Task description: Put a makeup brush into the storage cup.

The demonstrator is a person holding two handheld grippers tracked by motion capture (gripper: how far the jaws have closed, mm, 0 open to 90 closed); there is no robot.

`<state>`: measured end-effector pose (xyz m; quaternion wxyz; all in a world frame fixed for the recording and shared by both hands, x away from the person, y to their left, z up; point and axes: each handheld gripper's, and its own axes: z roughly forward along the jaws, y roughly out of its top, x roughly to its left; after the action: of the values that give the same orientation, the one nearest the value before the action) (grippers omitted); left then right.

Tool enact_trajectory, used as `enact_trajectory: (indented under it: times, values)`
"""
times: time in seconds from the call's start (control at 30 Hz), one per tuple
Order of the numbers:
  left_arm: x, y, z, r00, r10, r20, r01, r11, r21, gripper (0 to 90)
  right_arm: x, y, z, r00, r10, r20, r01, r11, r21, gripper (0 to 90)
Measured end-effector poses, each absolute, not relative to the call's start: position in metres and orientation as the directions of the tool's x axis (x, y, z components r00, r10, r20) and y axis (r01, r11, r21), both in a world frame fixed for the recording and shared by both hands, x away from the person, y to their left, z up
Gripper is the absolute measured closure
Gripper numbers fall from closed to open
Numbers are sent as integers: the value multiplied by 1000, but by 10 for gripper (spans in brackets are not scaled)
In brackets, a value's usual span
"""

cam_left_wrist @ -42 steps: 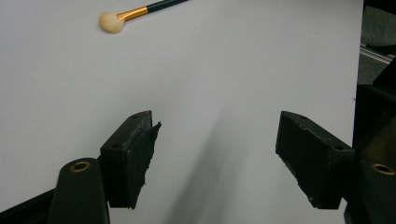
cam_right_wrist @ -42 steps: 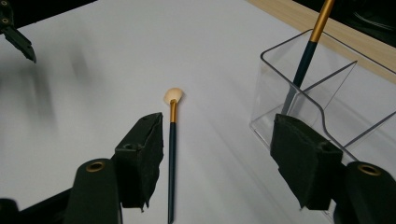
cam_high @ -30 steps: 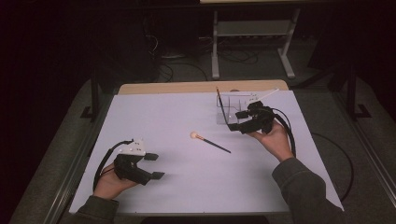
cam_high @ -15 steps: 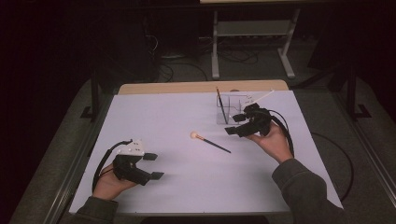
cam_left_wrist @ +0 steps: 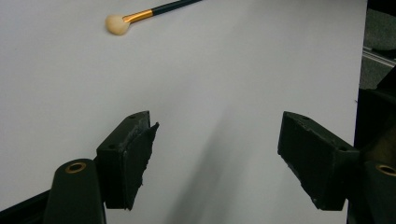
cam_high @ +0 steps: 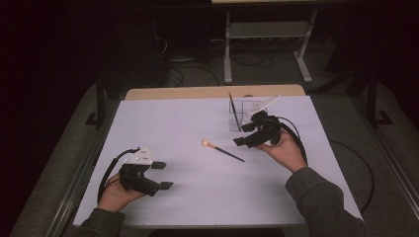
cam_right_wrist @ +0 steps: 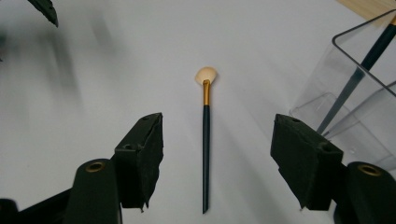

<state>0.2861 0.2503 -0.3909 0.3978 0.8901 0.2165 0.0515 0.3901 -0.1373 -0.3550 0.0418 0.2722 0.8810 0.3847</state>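
A makeup brush (cam_high: 223, 151) with a dark handle, gold ferrule and cream head lies on the white table (cam_high: 173, 128) near the middle. My right gripper (cam_high: 243, 134) hovers just right of the handle's end, open and holding nothing. In the right gripper view the brush (cam_right_wrist: 206, 140) lies lengthwise on the table below the gap between the open jaws of my right gripper (cam_right_wrist: 217, 140), head pointing away. My left gripper (cam_high: 164, 175) rests open at the front left, far from the brush. In the left gripper view the brush (cam_left_wrist: 149, 11) lies well beyond my left gripper (cam_left_wrist: 217, 140).
A clear plastic holder (cam_high: 244, 114) stands at the back right, just behind the right gripper, with a dark brush and a white one leaning in it. It shows at the right in the right gripper view as the holder (cam_right_wrist: 359, 98). A wooden strip (cam_high: 212, 92) borders the far edge.
The right gripper has edged slightly nearer and to the left, toward the brush's handle. The left gripper and the brush have stayed put.
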Motion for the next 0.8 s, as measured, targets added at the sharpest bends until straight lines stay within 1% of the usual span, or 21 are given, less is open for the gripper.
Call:
enact_trajectory:
  times: [0.53,0.8]
  values:
    - [286,253,-390,898,433,-80,347,-583,735,254,404,-110,-343,-868,481,121,428,603,673,339]
    - [286,254,-390,896,437,-84,351,-580,735,254,414,-101,-345,-884,457,101,402,630,664,337]
